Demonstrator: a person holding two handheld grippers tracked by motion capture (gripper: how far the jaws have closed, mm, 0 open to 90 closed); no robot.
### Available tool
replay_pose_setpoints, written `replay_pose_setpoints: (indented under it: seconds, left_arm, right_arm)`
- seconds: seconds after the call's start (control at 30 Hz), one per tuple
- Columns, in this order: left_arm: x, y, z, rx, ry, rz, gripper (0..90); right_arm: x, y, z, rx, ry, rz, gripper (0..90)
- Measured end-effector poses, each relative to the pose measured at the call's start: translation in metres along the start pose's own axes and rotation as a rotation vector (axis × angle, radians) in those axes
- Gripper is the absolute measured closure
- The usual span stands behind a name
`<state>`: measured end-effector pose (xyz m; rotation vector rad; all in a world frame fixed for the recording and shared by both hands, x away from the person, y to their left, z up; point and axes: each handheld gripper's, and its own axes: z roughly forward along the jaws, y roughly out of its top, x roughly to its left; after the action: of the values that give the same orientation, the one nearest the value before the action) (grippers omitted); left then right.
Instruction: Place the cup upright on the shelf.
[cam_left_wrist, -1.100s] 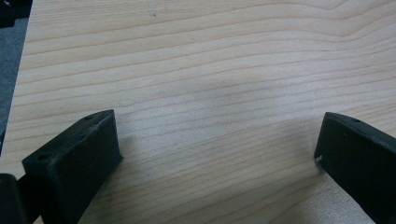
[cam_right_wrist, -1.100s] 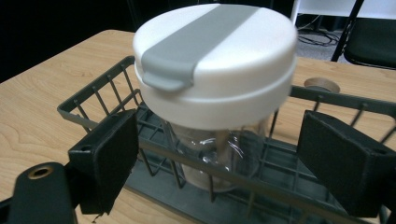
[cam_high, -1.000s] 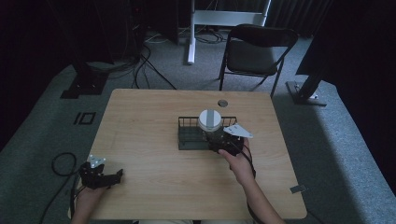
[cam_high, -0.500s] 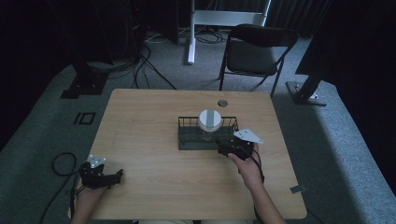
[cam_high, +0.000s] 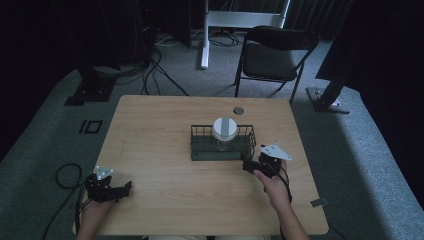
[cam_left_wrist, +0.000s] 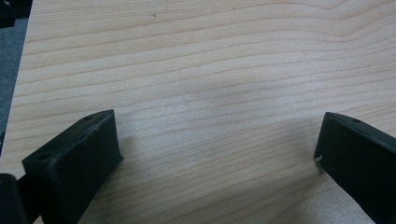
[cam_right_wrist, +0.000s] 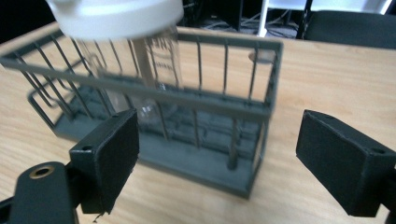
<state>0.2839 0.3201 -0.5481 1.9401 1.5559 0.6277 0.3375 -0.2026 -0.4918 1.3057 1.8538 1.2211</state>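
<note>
A clear jar (cam_high: 224, 131) with a white lid stood upright inside the dark wire basket (cam_high: 200, 148) near the middle of the desk (cam_high: 150, 130). The right tool (cam_high: 248, 165) sat just beside the basket's near right corner, its jaws spread wide and holding nothing. Far off at the desk's near left corner, the left tool (cam_high: 122, 187) lay low over bare wood, jaws likewise wide apart and empty.

Folding chair (cam_high: 276, 55) beyond table (cam_high: 160, 130)
</note>
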Motion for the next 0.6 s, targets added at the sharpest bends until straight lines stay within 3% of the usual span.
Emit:
replay_pose_setpoints:
  seconds: [0.6]
  left_arm:
    - [0.0, 0.0, 0.0, 0.0, 0.0, 0.0, 0.2]
  right_arm:
    - [-0.032, -0.039, 0.006, 0.11, -0.061, 0.05, 13.0]
